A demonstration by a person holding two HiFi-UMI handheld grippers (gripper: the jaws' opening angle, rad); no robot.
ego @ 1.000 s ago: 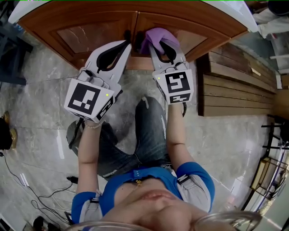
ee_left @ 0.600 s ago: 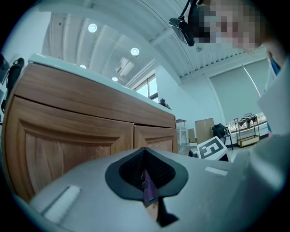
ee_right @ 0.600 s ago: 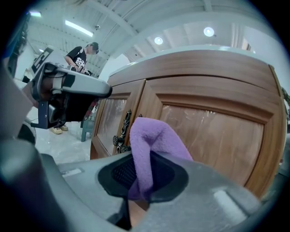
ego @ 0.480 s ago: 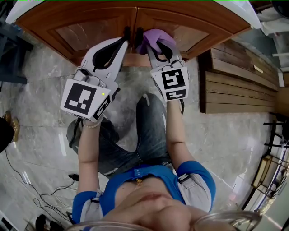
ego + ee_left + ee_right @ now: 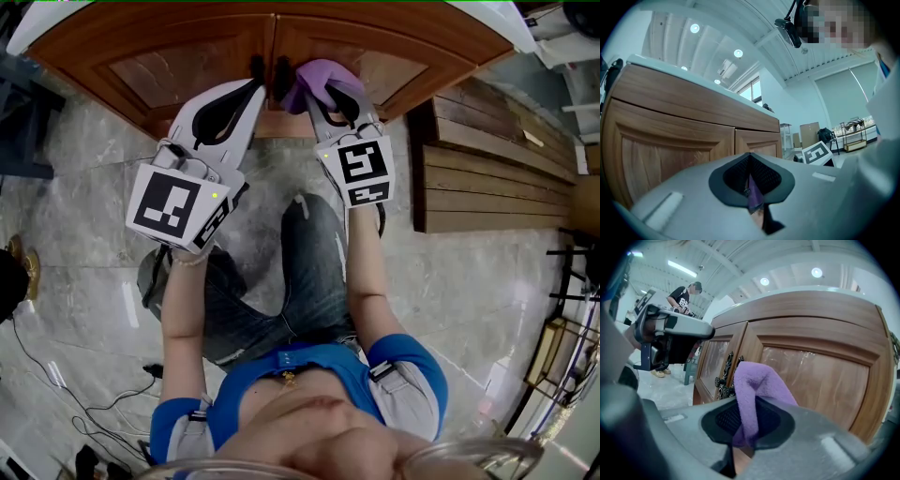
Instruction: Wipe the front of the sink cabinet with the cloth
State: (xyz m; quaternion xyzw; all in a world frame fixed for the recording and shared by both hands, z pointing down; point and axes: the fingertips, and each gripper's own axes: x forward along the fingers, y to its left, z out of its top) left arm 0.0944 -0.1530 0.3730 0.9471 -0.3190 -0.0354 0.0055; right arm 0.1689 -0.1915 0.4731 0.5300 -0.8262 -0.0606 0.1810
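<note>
right now my right gripper (image 5: pixel 334 94) (image 5: pixel 747 427) is clamped on the purple cloth (image 5: pixel 323 75) (image 5: pixel 757 385), which stands up out of the jaws in a folded hump. the cloth sits at the front of the sink cabinet (image 5: pixel 187 66) (image 5: pixel 820 376), on the inner edge of the right-hand door, just beside the dark metal handles (image 5: pixel 268 69) (image 5: pixel 724 377) where the two doors meet. i can't tell whether it is pressed onto the wood or only close to it.

my left gripper (image 5: pixel 253 92) (image 5: pixel 751 187) has its jaws together with nothing gripped that i can make out. only a thin purple sliver shows in the slit between them, and i can't say what that is. its tips point at the left door, near the handles, close beside the right gripper. both grippers are held low over the grey stone floor (image 5: pixel 75 216).
</note>
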